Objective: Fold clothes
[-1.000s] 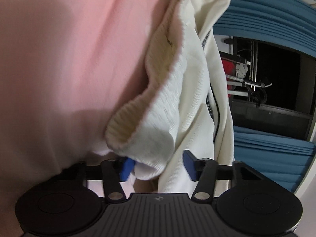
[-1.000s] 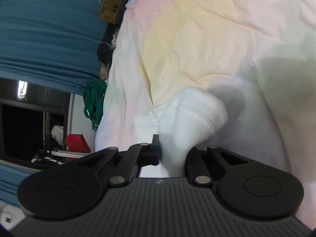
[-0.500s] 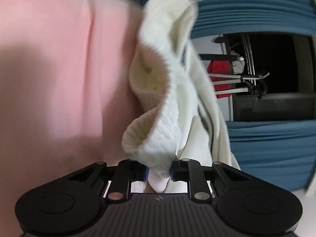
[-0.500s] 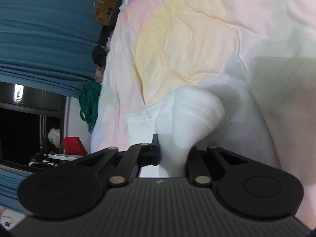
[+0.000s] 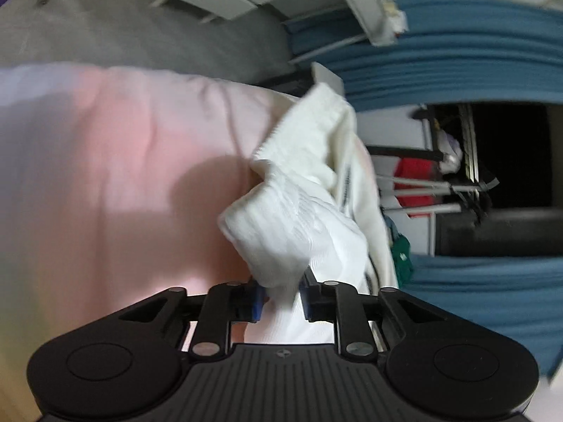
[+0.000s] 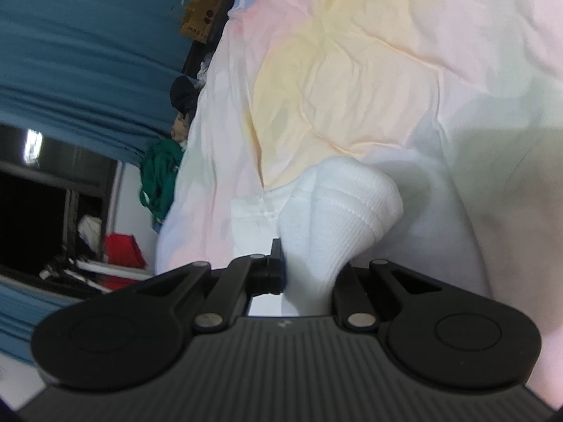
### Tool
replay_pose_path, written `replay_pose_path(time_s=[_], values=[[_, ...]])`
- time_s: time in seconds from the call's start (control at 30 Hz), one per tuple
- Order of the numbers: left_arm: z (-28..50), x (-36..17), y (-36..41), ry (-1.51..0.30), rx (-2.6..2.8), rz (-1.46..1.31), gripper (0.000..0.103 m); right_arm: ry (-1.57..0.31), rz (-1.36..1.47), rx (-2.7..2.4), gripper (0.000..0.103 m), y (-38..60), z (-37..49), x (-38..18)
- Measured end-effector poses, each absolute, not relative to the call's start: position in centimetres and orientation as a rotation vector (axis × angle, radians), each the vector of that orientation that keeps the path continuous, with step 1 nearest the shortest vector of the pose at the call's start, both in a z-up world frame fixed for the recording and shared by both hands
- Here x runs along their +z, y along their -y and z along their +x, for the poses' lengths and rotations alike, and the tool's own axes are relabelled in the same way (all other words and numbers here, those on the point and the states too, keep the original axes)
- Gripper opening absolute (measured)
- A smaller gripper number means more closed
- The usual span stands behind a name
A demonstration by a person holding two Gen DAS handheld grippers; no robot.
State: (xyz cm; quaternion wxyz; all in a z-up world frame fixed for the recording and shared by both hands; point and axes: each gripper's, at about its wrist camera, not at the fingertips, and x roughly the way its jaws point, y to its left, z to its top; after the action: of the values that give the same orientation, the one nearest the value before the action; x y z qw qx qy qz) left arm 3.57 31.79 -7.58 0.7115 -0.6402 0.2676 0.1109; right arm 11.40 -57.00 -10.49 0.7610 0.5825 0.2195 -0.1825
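Pastel bedding (image 6: pixel 352 70) lies under one white garment (image 5: pixel 299 218), both grippers, left (image 5: pixel 280 299) and right (image 6: pixel 308 277), clamped on its ribbed cuffs.

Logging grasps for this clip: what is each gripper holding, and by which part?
Both are shut on the white garment: left gripper and right gripper each pinch a ribbed-knit edge.

Blue curtains (image 5: pixel 457 56) frame a dark window (image 5: pixel 517 154); grey floor (image 5: pixel 123 31).

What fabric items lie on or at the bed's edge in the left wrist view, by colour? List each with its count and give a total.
White: 1, the white garment
Pink: 1, the pink bedcover
Green: 1, the green cloth
Total: 3
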Motion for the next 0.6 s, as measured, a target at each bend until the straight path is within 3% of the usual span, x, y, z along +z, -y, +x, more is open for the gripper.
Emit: replay_pose_path(time_s=[0.07,0.13,0.3,0.37,0.43,0.5,0.6], values=[[3.8,-7.8,-31.3,-0.57,0.282,-1.428,0.038,-0.491,1.255,-0.408,0.011,56.9,11.3,-10.6],[3.9,-8.5,-31.0,-0.562,0.285,-1.452,0.059,-0.498,1.255,-0.417,0.011,56.9,11.2,-10.7],[4.6,-10.5,-30.3,-0.558,0.289,-1.479,0.063,-0.5,1.256,-0.419,0.012,56.9,11.2,-10.8],[4.6,-10.5,-30.4,-0.544,0.274,-1.455,0.057,-0.482,1.255,-0.42,0.012,57.0,11.1,-10.7],[4.8,-9.8,-30.4,-0.526,0.249,-1.418,0.023,-0.445,1.228,-0.426,0.012,57.0,10.8,-10.1],[4.9,-8.7,-31.1,-0.523,0.215,-1.379,0.014,-0.409,1.201,-0.431,0.01,57.0,10.4,-9.6],[4.7,-6.3,-32.6,-0.523,0.186,-1.314,0.009,-0.354,1.16,-0.439,0.008,57.1,9.8,-8.7]])
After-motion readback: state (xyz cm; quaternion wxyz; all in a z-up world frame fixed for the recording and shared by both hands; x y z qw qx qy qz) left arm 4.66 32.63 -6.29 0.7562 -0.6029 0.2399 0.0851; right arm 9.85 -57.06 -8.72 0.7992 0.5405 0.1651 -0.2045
